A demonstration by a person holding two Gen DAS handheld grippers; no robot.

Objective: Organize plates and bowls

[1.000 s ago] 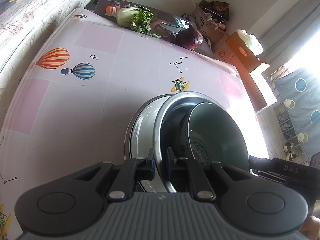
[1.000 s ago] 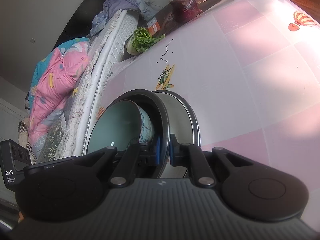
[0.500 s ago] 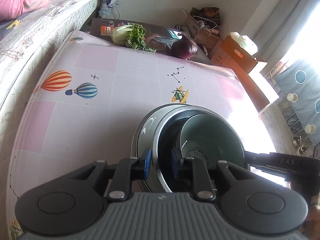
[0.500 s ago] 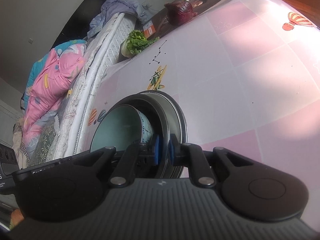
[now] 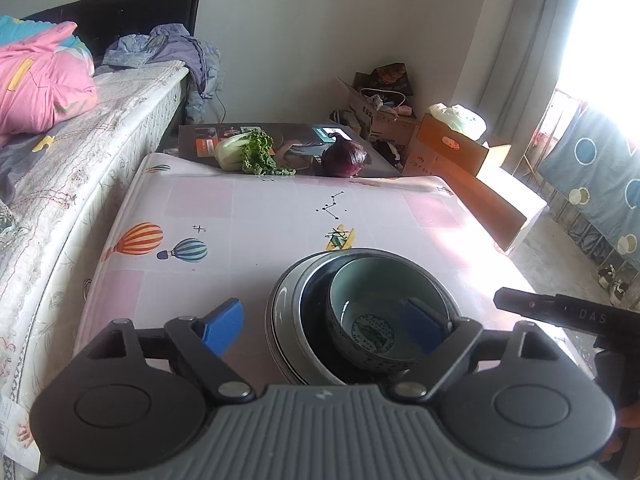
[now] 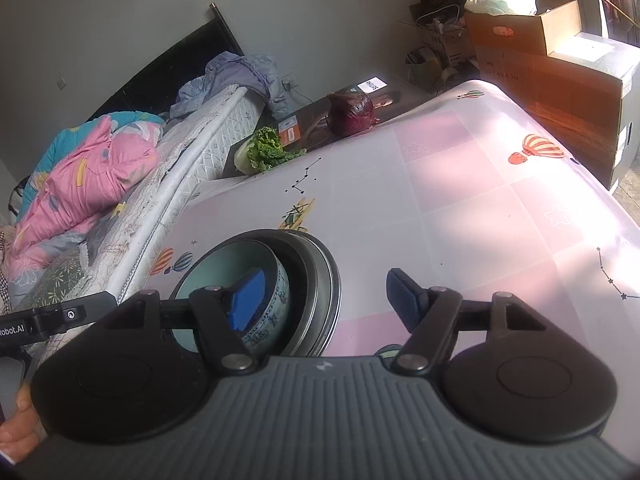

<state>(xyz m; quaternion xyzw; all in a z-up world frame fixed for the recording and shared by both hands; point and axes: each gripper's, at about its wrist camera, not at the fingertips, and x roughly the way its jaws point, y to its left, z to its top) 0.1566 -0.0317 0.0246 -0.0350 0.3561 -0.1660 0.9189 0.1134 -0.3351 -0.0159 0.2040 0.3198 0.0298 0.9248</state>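
Sunlit tablecloth [image 5: 208, 200] with balloon prints fills both views, a bed [image 5: 80, 128] along one side, and a cabbage [image 5: 250, 156] and a red onion [image 5: 345, 158] far ahead of the grippers at the table's far end.

And there's the release! A second ago both grippers are pinched shut on the rim of the dark bowl [image 5: 316, 308], holding the nested set tipped up on edge. Now the left gripper [image 5: 324, 326] has its jaws thrown wide, having just been opening, and the stack sits flat on the cloth right below and ahead of it, straddled but not touched by the blue pads [image 5: 222, 324]. The right gripper [image 6: 326, 298] has just been opening too, jaws apart, one pad hanging over the small bowl [image 6: 240, 280] and the other out over bare cloth, neither pressing on anything.

Both views sit higher and further back than half a second ago, so the hands look to be pulling away.

The stack reads cleanly: plate [image 5: 280, 312] at the bottom, dark bowl in it, small patterned bowl [image 5: 384, 312] innermost. It rests level, nothing rocking that the views show.

For the task, that looks like the nesting done and set down; no other dishes are in sight on the table.
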